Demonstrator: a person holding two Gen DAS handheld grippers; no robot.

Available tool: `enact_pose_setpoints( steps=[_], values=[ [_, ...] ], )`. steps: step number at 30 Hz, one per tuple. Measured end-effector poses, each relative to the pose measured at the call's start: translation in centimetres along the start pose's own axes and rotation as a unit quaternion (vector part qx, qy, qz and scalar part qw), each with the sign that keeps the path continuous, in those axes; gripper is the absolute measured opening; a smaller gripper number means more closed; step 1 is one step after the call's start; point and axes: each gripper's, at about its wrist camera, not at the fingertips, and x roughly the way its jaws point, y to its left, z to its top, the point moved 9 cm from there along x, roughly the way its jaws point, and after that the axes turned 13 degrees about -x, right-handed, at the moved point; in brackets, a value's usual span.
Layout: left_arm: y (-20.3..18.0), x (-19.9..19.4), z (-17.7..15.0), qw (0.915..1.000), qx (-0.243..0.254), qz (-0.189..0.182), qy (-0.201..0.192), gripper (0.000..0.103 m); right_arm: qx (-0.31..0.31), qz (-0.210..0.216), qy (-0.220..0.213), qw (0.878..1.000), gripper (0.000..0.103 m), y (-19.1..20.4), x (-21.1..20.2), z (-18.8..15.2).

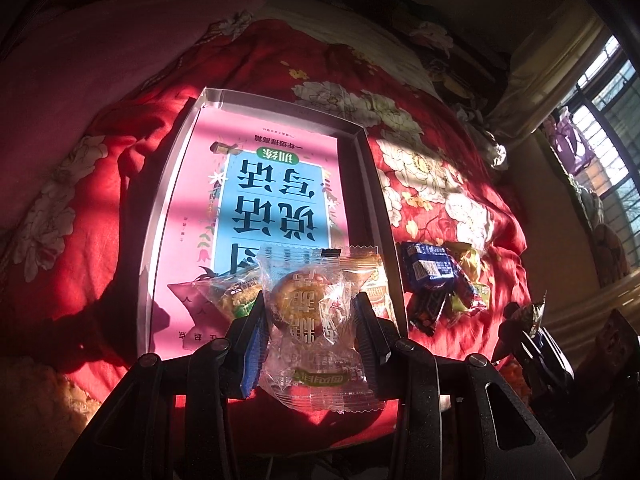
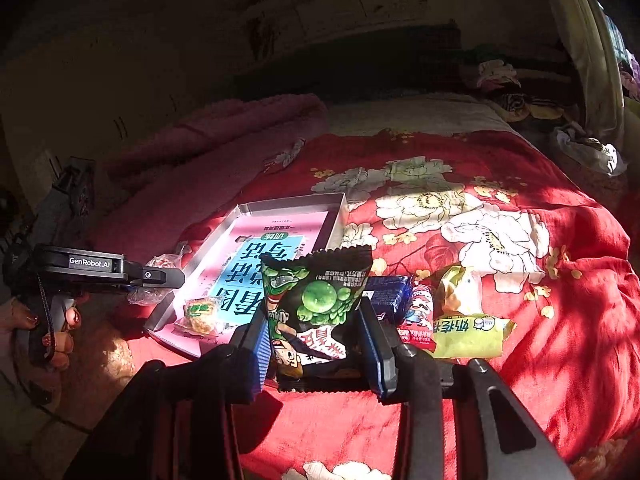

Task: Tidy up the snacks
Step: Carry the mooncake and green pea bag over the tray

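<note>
Between the left hand-held gripper (image 1: 310,320) fingers, a clear-wrapped pastry (image 1: 308,312) hides the tray (image 1: 376,184) edge; right hand-held gripper (image 2: 314,328) clamps green-pea packet (image 2: 318,300)

Red floral bedspread (image 2: 520,280), pink-and-blue book (image 1: 256,184), green-black packet (image 2: 320,304)

Left gripper (image 1: 310,320): black frame, round screws, slotted arms, blue ribbed pads (image 1: 251,354). Right gripper (image 2: 316,344): same black build, blue ribbed pads (image 2: 262,354). "GenRobot.AI" printed in white on left gripper body. Hand (image 2: 52,328): bare skin, red-painted nails, black strap.
</note>
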Motion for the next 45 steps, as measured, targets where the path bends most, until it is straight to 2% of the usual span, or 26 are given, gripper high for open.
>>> enact_pose_setpoints(
  steps=[8,19,23,27,45],
  values=[
    [1.7,-1.0,0.5,0.9998,-0.014,0.004,-0.012,0.042,-0.026,0.02,0.002,0.999,0.04,2.9,0.8,0.8],
    [4.4,-1.5,0.7,0.999,-0.034,0.016,-0.023,0.042,-0.039,0.033,0.002,0.999,0.04,4.7,1.7,1.9],
    [5.4,-1.5,0.7,0.9985,-0.029,0.034,-0.032,0.042,-0.044,0.041,0.006,0.998,0.04,5.5,2.3,2.0],
    [6.3,-1.0,0.6,0.9982,-0.037,0.037,-0.028,0.042,-0.037,0.058,0.013,0.998,0.04,6.2,3.1,2.0],
    [8.3,2.0,0.2,0.9979,-0.033,0.055,-0.013,0.042,-0.059,0.077,0.045,0.994,0.04,9.3,7.0,1.6]
  ],
)
